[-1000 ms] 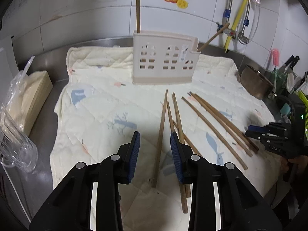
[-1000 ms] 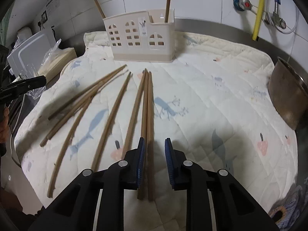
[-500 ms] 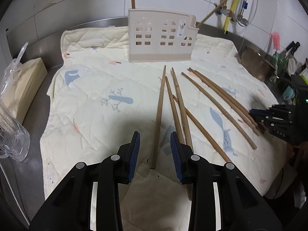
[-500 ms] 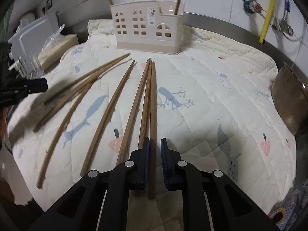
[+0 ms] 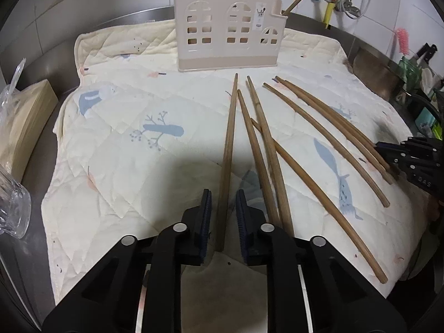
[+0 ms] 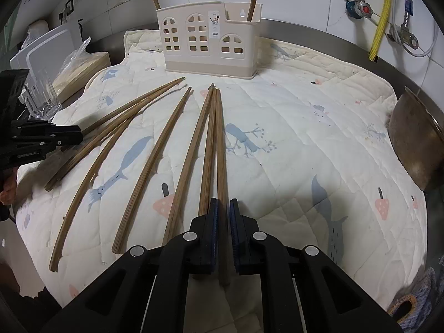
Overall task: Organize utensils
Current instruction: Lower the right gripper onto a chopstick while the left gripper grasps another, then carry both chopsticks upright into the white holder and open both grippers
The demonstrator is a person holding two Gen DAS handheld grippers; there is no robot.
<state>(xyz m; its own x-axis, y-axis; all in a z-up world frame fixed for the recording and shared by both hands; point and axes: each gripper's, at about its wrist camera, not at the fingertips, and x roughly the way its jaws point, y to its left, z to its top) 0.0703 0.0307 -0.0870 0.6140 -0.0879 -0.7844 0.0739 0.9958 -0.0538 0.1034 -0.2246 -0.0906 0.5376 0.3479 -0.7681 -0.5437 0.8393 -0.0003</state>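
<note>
Several brown chopsticks lie fanned on a quilted cloth (image 5: pixel 125 138) in front of a beige utensil holder (image 5: pixel 227 52). Two more chopsticks stand inside the holder (image 6: pixel 208 58). My left gripper (image 5: pixel 223 213) is low over the cloth and straddles the near end of the leftmost chopstick (image 5: pixel 230 127). Its jaws are closing, with a small gap still showing on each side of the stick. My right gripper (image 6: pixel 223 211) is shut on the rightmost chopstick (image 6: pixel 219 138), near its thick end. Each gripper also shows at the edge of the other's view.
A metal bowl (image 6: pixel 416 144) sits off the cloth's right edge. A clear glass (image 5: pixel 11 208) and a tan block (image 5: pixel 25 127) stand to the left. Pipes and a yellow hose (image 6: pixel 380 19) run along the tiled wall behind.
My left gripper sank toward the cloth and its jaws narrowed around the leftmost chopstick. My right gripper's jaws closed onto the rightmost chopstick.
</note>
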